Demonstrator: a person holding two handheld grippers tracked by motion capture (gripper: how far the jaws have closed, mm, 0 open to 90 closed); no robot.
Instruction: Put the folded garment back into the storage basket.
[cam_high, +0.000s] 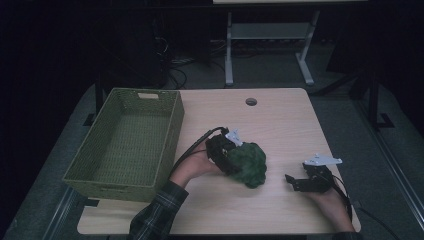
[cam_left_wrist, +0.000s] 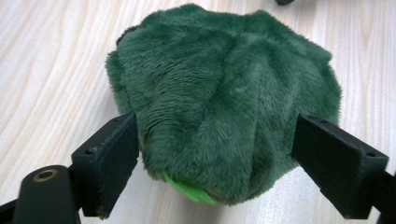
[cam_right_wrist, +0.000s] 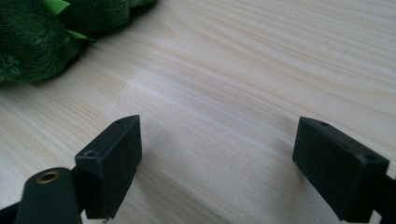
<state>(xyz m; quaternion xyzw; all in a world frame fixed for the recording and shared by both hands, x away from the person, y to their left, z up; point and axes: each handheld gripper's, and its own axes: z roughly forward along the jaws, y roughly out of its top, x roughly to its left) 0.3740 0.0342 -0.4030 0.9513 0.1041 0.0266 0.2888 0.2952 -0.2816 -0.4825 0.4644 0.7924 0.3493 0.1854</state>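
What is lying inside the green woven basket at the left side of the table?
The green woven basket looks empty: only its woven floor shows in the high view. The strip of floor just behind its near wall is covered, so something small and flat there cannot be excluded.

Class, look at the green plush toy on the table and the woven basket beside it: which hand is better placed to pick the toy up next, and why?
Left. The left tool already straddles the green plush toy, jaws open on both sides, and is nearer the basket. The right tool is open over bare table, apart from the toy.
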